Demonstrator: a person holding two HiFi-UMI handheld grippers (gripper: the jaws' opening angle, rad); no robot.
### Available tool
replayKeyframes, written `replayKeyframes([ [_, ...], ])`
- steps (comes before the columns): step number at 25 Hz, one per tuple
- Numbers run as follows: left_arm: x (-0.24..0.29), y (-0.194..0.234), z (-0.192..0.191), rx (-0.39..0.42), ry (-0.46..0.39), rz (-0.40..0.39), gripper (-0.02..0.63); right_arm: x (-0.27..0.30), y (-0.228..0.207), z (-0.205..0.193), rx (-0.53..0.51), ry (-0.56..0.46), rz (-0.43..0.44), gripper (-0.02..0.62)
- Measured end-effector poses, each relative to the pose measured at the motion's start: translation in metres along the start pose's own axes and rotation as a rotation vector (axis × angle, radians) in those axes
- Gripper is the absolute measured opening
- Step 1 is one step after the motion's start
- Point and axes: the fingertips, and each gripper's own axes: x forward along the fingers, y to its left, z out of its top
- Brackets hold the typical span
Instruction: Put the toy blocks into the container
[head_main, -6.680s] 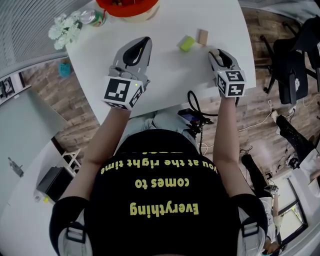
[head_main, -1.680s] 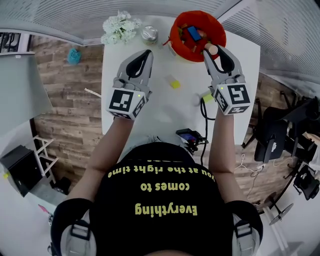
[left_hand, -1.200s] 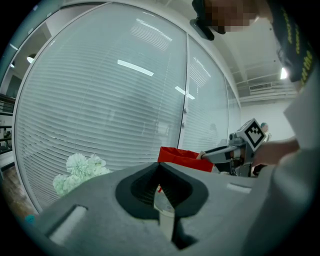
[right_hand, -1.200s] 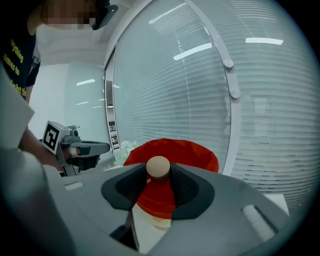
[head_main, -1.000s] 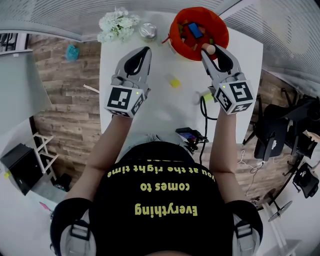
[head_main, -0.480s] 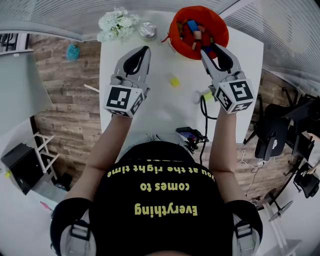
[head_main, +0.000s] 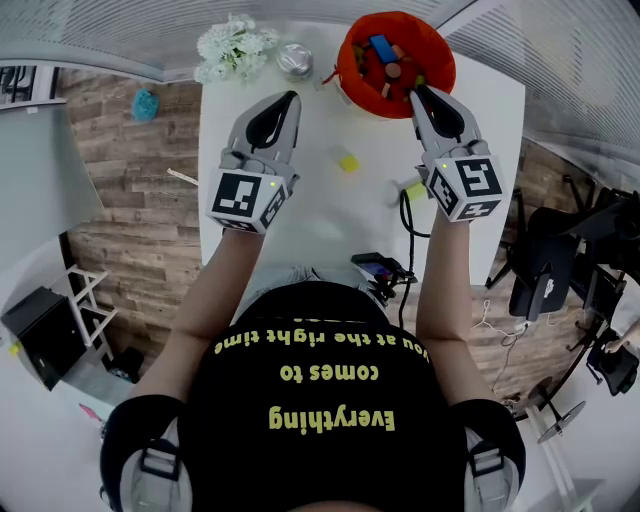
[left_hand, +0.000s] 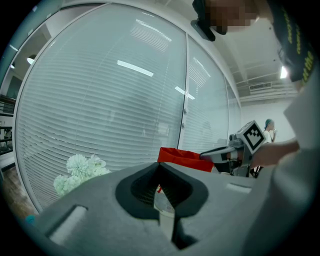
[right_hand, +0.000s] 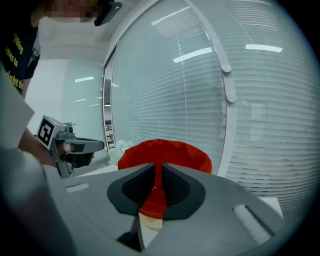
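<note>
— The head view looks down into the red container (head_main: 345, 62) and shows toy blocks (head_main: 384, 50) inside. The right gripper view shows only its wall.
— The right claw (head_main: 420, 92) is at its near rim. It has just been closing to a slit and holds nothing. The left claw (head_main: 291, 100) is pressed together, empty. A yellow block (head_main: 347, 161) lies on the counter (head_main: 300, 215).

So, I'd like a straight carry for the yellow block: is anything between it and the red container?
Nothing visible does. Only bare table lies between the yellow block and the container. The green block sits off to the right, clear of that path.
</note>
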Motion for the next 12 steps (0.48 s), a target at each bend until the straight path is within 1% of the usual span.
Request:
replayKeyframes([
  [6, -0.0022, -0.0024, 0.0033, 0.003, -0.010, -0.005, -0.002, -0.0002, -0.0020, -0.0004, -0.002, -0.007, -0.017, 0.032],
  [12, -0.0036, -0.0050, 0.0041, 0.004, -0.009, -0.013, -0.002, 0.0012, -0.0032, -0.0014, -0.002, -0.008, -0.020, 0.029],
])
